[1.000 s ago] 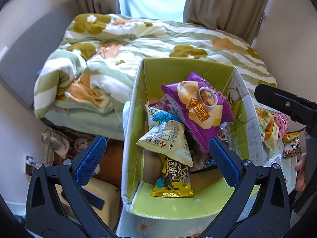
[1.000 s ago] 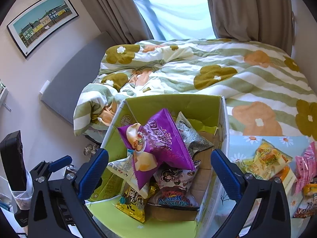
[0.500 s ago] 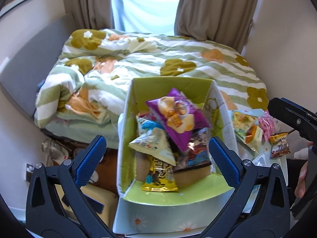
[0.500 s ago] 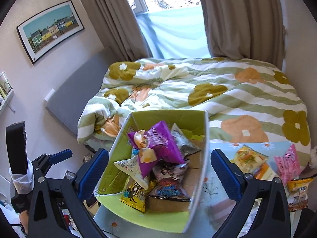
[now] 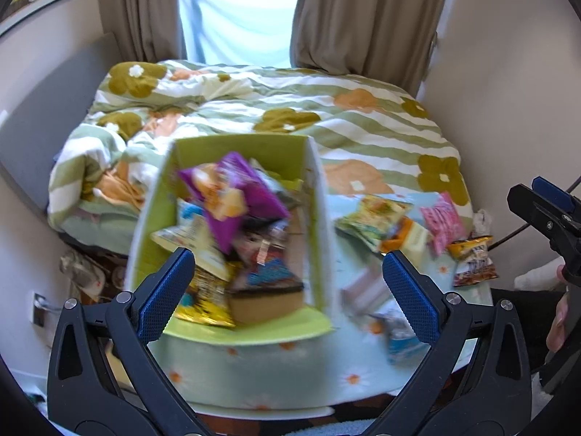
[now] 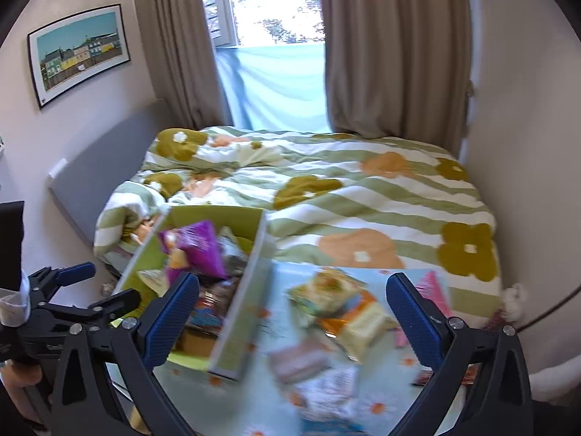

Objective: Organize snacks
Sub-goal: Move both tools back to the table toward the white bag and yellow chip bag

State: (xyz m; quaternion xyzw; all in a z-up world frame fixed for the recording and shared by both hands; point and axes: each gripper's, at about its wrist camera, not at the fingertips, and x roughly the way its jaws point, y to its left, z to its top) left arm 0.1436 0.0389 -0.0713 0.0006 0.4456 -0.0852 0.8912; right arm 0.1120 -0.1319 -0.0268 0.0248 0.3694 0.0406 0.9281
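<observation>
Box [image 5: 316, 218] holds purple bag [image 5: 236, 192] atop heaped snacks; both hand-held grippers [image 5: 288, 296] [image 6: 292, 316] gape, empty.

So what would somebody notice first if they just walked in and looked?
Probably the green box crammed with snacks, a purple bag sticking out on top. Right of it, more packets lie loose on the flowery tablecloth, including a pink one. Behind is a big bed with a flowered quilt.

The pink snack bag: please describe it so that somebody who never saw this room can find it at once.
Find the table with the daisy-print cloth before the bed. Right of the green box, loose packets lie on the cloth. The pink snack bag lies near the far right edge, between an orange-and-cream packet and a brown one; it alone is pink.
</observation>
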